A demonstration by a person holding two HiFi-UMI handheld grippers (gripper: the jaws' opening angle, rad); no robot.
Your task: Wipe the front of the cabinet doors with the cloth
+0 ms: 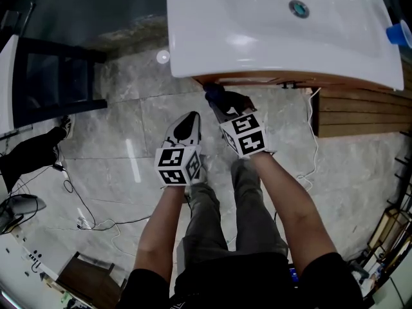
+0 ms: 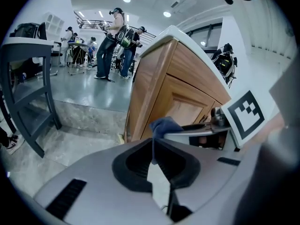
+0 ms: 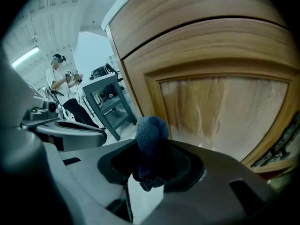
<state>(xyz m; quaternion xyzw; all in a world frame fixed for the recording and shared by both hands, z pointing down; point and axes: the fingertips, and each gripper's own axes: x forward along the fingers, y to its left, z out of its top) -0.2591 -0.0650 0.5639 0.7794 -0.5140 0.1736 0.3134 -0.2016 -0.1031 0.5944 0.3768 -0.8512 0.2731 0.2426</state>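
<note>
The right gripper [image 3: 151, 167] is clamped on a bunched dark blue cloth [image 3: 151, 135], which it holds up close to the wooden cabinet door [image 3: 225, 109] under the white washbasin [image 1: 257, 40], near the lower left corner of the door's recessed panel; whether it touches the wood cannot be told. The left gripper [image 2: 153, 157] hangs just beside it, jaws together on nothing. Pale streaks cross the panel, grain or moisture. By the look, most of the wiping is not yet done.
</note>
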